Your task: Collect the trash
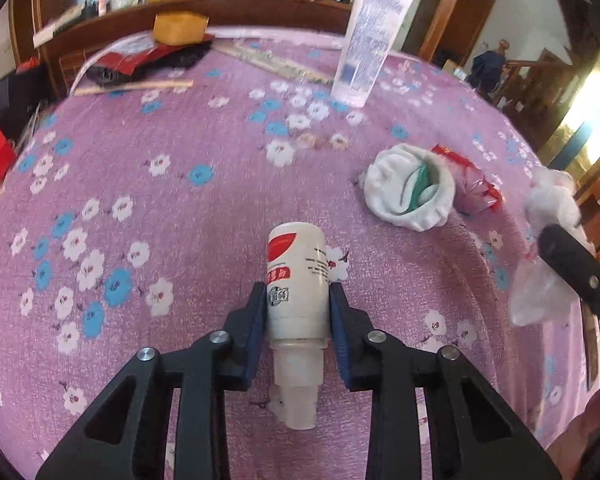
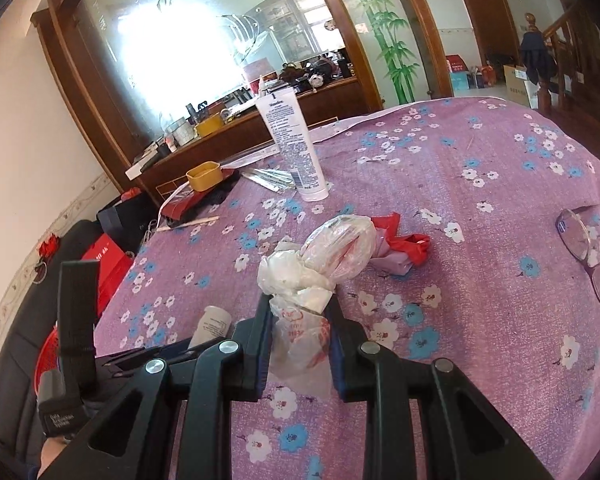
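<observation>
Left wrist view: left gripper (image 1: 299,300) squeezes a small white bottle (image 1: 297,276) on the purple tablecloth (image 1: 180,216). Right gripper (image 2: 300,314) pinches a crumpled plastic bag (image 2: 300,280).

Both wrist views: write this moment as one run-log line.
left gripper: shut on white bottle | right gripper: shut on plastic bag | tablecloth: wrappers remain

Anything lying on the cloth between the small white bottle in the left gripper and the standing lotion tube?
In the left wrist view, the stretch from the small white bottle to the lotion tube is bare flowered tablecloth. The white wad lies off to the right.
</observation>
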A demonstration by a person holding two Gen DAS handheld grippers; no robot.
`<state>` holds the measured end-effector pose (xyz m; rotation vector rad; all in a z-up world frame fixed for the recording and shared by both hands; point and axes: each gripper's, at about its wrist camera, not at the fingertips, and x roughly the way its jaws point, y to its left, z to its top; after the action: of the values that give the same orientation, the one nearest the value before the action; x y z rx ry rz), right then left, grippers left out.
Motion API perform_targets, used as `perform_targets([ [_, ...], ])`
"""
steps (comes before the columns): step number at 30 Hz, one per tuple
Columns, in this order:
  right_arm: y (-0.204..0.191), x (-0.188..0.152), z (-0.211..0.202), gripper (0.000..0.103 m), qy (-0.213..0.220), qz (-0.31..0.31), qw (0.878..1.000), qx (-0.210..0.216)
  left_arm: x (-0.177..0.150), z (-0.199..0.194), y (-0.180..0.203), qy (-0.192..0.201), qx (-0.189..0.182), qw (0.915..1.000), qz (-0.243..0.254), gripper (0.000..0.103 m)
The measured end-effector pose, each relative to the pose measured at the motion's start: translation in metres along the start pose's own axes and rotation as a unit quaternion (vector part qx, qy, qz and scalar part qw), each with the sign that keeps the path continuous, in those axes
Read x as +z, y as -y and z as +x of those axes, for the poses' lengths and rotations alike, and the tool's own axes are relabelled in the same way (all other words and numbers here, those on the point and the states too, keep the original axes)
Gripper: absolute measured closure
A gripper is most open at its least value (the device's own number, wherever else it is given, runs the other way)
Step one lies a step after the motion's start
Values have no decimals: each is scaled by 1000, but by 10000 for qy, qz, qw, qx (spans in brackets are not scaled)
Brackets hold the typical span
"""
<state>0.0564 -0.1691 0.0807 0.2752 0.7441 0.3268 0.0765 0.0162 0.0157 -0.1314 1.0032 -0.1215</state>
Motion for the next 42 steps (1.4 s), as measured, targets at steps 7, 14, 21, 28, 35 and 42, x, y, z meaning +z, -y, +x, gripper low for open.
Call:
perform_targets([
  [7,-6,-2,4,76,-1,-208,9997,-137,-5,-6,-3,524,-35,9986,-63,74],
  [14,-30,-9,8,76,-29,-766,9969,-146,-1,-45,-14,1717,672,9828,-97,74],
  [21,-51,-20,13,76,-57,-1305,9912,-221,-2,-55,-20,1992,1203,9725,-132,74],
  [28,-53,-23,17,76,-107,-1369,9901,-281,-4,-56,-16,2069,1349,9690,9,74],
  [35,-53,-24,19,76,-88,-1372,9899,-336,-8,-58,-8,2148,1431,9660,152,74],
  [42,-48,-22,18,76,-50,-1258,9915,-340,-11,-58,-1,2275,1540,9611,295,74],
])
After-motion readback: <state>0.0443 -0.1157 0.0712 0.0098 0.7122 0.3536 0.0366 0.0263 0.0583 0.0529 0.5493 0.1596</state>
